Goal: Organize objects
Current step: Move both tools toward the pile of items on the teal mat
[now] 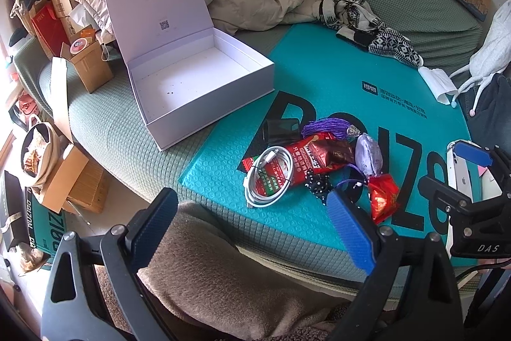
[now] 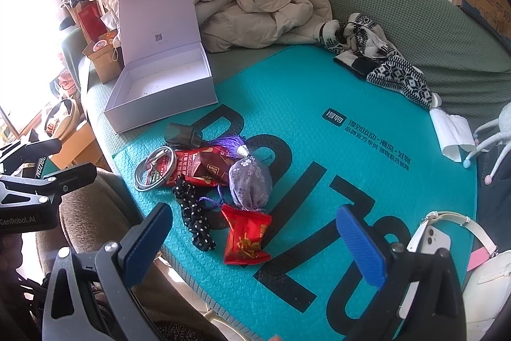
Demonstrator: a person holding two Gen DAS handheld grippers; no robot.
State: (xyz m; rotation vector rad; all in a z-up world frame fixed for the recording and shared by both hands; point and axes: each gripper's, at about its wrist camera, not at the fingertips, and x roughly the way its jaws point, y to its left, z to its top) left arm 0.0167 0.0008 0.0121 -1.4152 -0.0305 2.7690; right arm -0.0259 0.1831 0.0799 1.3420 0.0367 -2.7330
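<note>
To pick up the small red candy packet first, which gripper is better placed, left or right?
Right. The right gripper is open and the red candy packet lies right between its fingers; the left gripper sits further from it.

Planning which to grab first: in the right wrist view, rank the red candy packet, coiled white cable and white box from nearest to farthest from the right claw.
1. Red candy packet, just ahead between the fingers.
2. Coiled white cable, farther, left.
3. White box, open, farthest, upper left.

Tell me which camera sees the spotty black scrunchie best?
The right wrist view. There the black polka-dot scrunchie lies fully visible on the teal mat, near the camera. In the left wrist view, only a small part of the scrunchie peeks out behind that claw's blue finger.
</note>
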